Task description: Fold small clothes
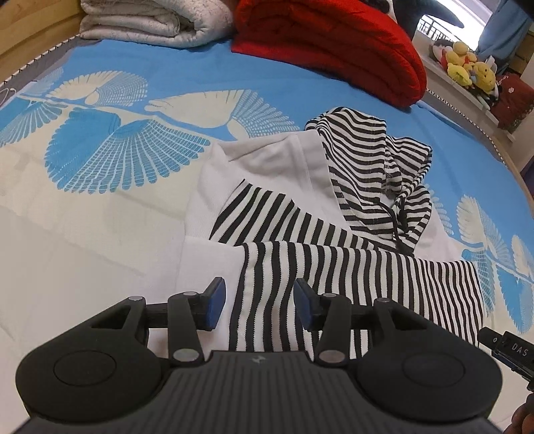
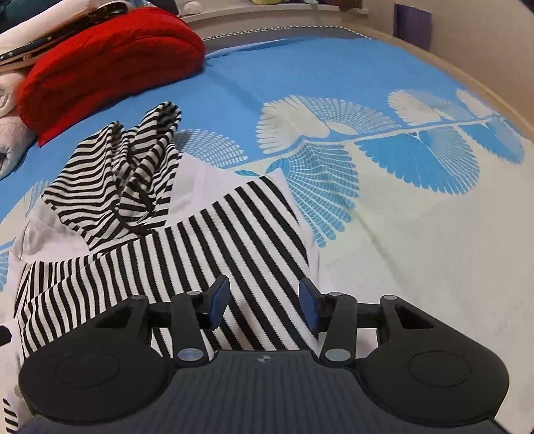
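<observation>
Red blanket (image 1: 333, 50) behind striped hoodie (image 1: 367, 173).

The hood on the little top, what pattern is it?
The hood has black and white stripes; the left wrist view shows it best.

From the left wrist view, bare bedspread (image 1: 83, 207) is lying open from nine to eleven o'clock, giving a gripper free passage. The striped hoodie (image 1: 360, 200) is spreading from twelve to three o'clock, its bunched hood rising as a soft hump. A red folded blanket (image 1: 333, 50) and a white quilt (image 1: 150, 20) are blocking the far edge at twelve o'clock. From the right wrist view, the bedspread is running clear from one to three o'clock.
</observation>
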Demonstrator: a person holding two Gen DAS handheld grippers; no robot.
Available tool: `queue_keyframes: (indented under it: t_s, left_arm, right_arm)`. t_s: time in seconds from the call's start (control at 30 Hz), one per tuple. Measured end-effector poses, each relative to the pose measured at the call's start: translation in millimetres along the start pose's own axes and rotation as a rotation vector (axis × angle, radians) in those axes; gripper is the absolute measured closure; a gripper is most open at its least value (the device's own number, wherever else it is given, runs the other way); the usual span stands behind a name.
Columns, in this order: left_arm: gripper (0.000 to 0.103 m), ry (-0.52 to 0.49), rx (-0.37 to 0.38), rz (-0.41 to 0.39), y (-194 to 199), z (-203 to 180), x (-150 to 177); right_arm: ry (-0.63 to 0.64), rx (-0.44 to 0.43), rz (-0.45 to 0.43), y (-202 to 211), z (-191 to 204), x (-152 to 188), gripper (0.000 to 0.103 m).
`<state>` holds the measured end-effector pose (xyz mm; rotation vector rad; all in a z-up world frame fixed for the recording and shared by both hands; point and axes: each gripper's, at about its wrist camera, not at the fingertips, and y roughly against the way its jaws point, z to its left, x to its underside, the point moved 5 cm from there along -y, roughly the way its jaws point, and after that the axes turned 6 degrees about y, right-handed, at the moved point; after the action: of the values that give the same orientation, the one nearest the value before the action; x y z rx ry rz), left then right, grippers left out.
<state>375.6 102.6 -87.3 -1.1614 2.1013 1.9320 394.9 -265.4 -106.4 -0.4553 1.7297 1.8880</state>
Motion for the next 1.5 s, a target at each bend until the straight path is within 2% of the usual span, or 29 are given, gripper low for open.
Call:
queue_keyframes:
  t_s: [0.43, 0.87, 1.2, 1.5]
  left_arm:
    - [0.053, -0.027, -0.009, -0.032, 4, 2, -4]
    - [0.053, -0.042, 0.002, -0.029, -1, -9, -3]
    - [0.053, -0.040, -0.009, -0.029, -12, -10, -14]
    - [0.053, -0.042, -0.011, -0.032, -18, -14, -16]
  right_arm:
    - [0.092, 0.036, -0.061, 8, 12, -3, 0.055]
    - [0.154, 0.063, -0.098, 13, 19, -1, 0.055]
    - [0.182, 0.035, -0.107, 9, 37, -6, 0.055]
    - [0.170, 0.012, -0.108, 6, 35, -14, 0.056]
